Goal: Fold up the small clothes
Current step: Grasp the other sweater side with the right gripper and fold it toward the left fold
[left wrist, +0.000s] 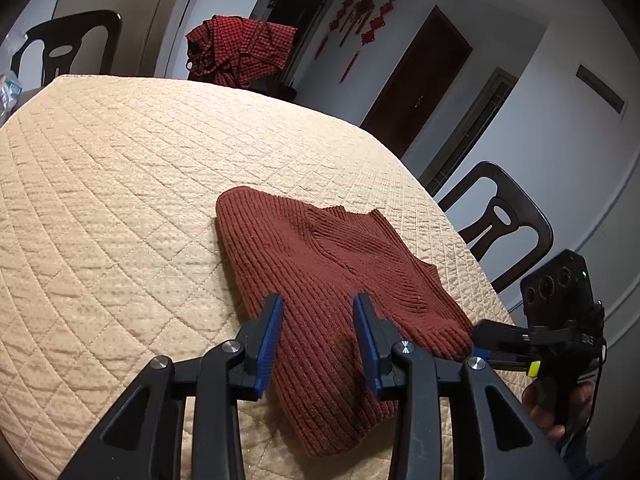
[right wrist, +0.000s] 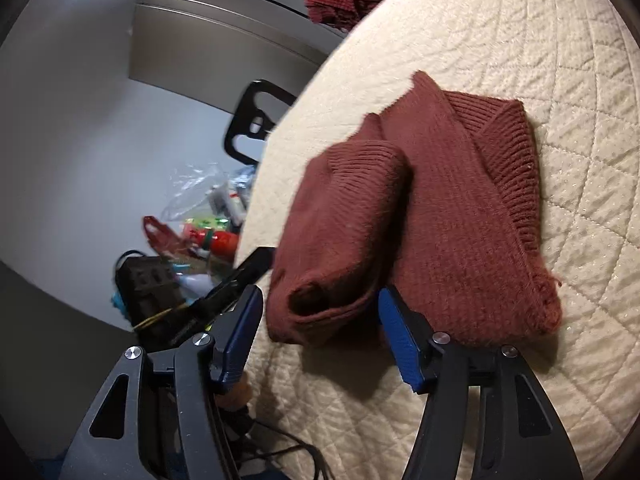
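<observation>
A rust-red knit sweater (left wrist: pixel 332 264) lies partly folded on the cream quilted table cover (left wrist: pixel 120 184), near the table's right edge. My left gripper (left wrist: pixel 318 304) is open, its blue pads straddling the sweater's near part just above it. The right gripper (left wrist: pixel 492 344) shows at the sweater's right end beside a folded sleeve cuff. In the right wrist view the sweater (right wrist: pixel 460 208) has a sleeve (right wrist: pixel 344 232) folded over the body. My right gripper (right wrist: pixel 320 304) is open, with the sleeve's cuff opening between its blue pads.
A red checked garment (left wrist: pixel 240 48) lies heaped at the table's far edge. Dark wooden chairs stand at the far left (left wrist: pixel 68 44) and right (left wrist: pixel 504 224). Beyond the table edge lie plastic bags and clutter (right wrist: pixel 200 224). The other gripper's body (right wrist: pixel 160 292) is close by.
</observation>
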Available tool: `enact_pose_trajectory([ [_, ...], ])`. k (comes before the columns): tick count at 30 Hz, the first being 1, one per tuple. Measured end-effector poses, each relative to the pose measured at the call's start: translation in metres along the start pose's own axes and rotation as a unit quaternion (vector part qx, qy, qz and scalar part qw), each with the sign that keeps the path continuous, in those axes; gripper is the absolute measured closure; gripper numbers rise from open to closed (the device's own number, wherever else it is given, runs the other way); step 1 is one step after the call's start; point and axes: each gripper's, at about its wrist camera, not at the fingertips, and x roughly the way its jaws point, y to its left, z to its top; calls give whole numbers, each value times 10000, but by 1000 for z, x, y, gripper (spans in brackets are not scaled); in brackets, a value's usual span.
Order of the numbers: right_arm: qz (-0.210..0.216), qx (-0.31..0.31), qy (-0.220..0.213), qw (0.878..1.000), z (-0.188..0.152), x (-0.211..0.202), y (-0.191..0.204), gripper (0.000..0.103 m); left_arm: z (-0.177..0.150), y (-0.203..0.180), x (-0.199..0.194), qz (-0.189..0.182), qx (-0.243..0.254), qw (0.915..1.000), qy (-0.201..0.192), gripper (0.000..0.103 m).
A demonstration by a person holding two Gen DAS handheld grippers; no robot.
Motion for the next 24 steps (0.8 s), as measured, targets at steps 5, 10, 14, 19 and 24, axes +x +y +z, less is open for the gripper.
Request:
enact_pose_trajectory([
  [5,-131,-64,154,9998,3,13,6,42,-1,0,1,-25,27,10000,-13,64],
  [10,-285,47,136,9995,15,26,1,53,-3,1,4,-1,68,10000,-4,64],
  [14,-514,11,54,9987,21,27,-1,78,-3,0,6,18,100,9999,-2,64],
  [19,-542,-517,-345,9966,23,2,19,82,2,-12,8,-20,253,9997,14,64],
  [24,-812,-922,-840,9889,13,-35,19,82,0,-39,15,-232,689,9973,80,64],
])
